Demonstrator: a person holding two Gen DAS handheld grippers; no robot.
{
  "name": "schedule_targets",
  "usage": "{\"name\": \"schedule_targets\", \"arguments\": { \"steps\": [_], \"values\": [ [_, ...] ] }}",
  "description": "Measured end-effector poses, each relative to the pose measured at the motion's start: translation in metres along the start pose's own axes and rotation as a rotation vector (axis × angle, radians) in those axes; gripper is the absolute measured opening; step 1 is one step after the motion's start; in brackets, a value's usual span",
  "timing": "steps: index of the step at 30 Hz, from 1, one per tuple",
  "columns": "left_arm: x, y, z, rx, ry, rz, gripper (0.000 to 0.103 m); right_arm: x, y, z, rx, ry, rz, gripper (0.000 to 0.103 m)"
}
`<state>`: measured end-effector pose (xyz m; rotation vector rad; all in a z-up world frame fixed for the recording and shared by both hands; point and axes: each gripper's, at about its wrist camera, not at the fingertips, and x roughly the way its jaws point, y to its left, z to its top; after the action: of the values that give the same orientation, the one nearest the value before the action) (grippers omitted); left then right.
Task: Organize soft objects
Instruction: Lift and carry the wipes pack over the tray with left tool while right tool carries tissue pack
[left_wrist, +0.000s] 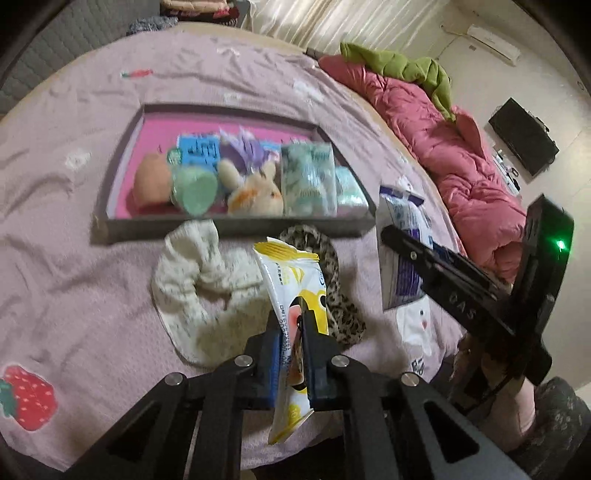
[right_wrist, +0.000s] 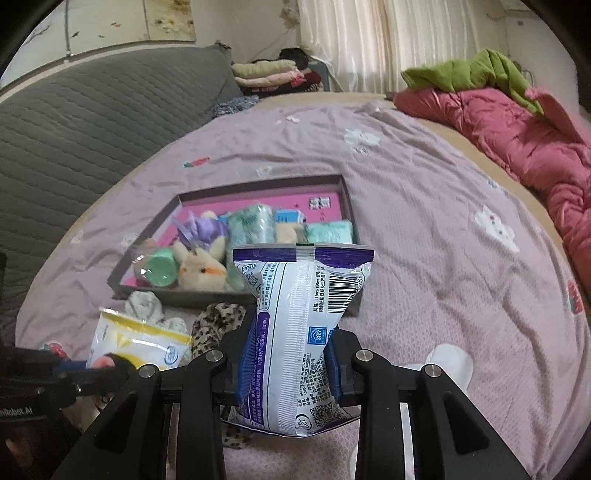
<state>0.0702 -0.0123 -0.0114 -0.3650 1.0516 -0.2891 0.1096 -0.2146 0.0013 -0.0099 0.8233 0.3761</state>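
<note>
L gripper (left_wrist: 291, 325) clamped on yellow packet (left_wrist: 295, 295), R gripper (right_wrist: 291, 354) squeezing purple-white pack (right_wrist: 299, 332), both held off the bed (right_wrist: 424, 206) prob for carrying to tray (left_wrist: 229, 223) w/ plush rabbit (left_wrist: 255, 188) beyond; scrunchies (left_wrist: 207, 266) left lying between

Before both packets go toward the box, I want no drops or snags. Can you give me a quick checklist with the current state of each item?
1. Left gripper shut on the yellow packet: ok, fingers pinch it.
2. Right gripper shut on the purple-and-white packet: ok, squeezed at its middle.
3. Both packets lifted off the bedspread: ok as far as both views show.
4. Free room in the box: ok, bare pink floor at the back; the front row is crowded.
5. Path to the box clear: ok, though the cream cloth and leopard-print scrunchie lie below.
6. Grippers apart from each other: ok.
</note>
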Motion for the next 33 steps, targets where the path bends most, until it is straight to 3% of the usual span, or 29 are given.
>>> {"name": "schedule_targets", "arguments": {
  "steps": [18,33],
  "values": [
    [-0.04,0.039,0.069,-0.06,-0.214,0.115,0.011,-0.01,0.004,0.029,-0.019,-0.059,-0.01,0.033],
    [-0.035,0.086,0.099,-0.118,-0.255,0.17,0.011,0.006,-0.004,0.044,-0.023,-0.062,-0.029,0.033]
  ]
}}
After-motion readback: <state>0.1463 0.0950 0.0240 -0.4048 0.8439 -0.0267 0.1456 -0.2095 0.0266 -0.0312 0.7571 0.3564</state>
